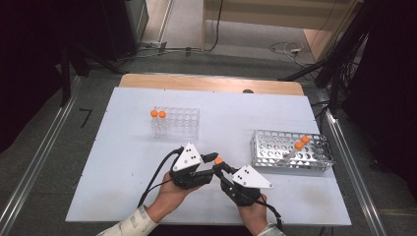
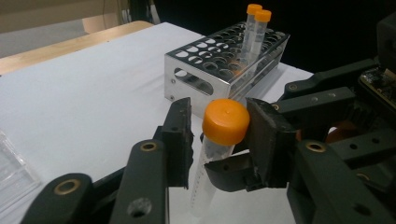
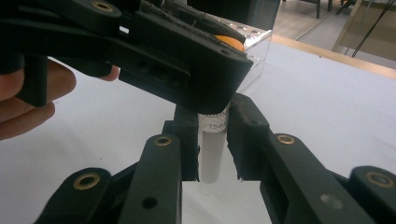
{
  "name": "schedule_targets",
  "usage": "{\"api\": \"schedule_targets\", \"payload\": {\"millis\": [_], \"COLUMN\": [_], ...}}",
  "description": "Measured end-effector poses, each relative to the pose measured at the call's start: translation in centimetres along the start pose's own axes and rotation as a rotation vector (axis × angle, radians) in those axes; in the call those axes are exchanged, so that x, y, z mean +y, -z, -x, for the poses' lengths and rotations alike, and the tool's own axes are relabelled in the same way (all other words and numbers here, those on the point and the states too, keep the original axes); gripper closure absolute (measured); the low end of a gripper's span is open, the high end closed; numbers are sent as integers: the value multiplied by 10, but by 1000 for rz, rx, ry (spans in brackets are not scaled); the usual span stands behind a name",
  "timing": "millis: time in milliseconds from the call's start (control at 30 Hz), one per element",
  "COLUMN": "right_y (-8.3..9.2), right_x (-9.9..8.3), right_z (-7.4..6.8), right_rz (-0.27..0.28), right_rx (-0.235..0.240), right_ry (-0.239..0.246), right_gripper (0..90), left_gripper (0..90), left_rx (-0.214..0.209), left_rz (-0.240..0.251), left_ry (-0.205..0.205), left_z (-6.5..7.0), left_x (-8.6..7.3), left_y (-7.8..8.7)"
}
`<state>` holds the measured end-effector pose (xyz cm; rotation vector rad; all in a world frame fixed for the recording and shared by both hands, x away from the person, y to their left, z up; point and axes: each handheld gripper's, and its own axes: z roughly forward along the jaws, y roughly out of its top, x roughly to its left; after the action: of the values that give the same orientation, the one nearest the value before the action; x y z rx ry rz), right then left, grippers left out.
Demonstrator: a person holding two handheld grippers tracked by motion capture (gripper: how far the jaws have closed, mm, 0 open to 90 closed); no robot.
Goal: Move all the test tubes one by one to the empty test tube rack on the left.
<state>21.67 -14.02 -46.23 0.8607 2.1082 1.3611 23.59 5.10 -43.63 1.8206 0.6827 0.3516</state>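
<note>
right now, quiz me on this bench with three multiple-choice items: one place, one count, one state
1. The metal rack stands on the table's
A. left side
B. right side
C. near edge, between the hands

2. How many orange-capped tubes stand in the clear rack?
A. one
B. two
C. four

3. The right tool is
A. open and empty
B. shut on a rack
C. shut on the tube

Key: 1 B, the high view shows it at the right; 2 B, two orange caps at its left corner; 3 C, both pads press the tube's body.
</note>
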Motion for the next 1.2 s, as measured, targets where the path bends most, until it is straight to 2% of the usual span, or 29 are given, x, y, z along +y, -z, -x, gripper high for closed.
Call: {"api": "schedule_targets", "payload": {"millis": [100, 333, 500, 633, 833, 1067, 1200], "right_y": [0, 0, -1, 1, 3, 6, 7], "right_x": [0, 0, 0, 0, 0, -2, -3], "right_z": [0, 1, 1, 3, 10, 14, 15], "right_rz": [-1, -6, -14, -5, -2, -16, -23], "right_rx": [1, 2, 18, 16, -5, -27, -36], "right_ry": [-2, -7, -11, -22, -45, -58, -60], "right_gripper": [720, 703, 478, 353, 278, 270, 269], "left_gripper": [685, 697, 700, 701, 703, 703, 703], "left_rx": [2, 7, 12, 35, 125, 215, 262], "left_rz": [2, 0, 9, 22, 45, 104, 107], "left_ry": [-7, -5, 10, 25, 70, 153, 188], "left_z": [1, 0, -4, -11, -34, -73, -92], "left_x": [0, -1, 0, 2, 7, 15, 19], "left_y": [-1, -1, 0, 4, 13, 32, 41]}}
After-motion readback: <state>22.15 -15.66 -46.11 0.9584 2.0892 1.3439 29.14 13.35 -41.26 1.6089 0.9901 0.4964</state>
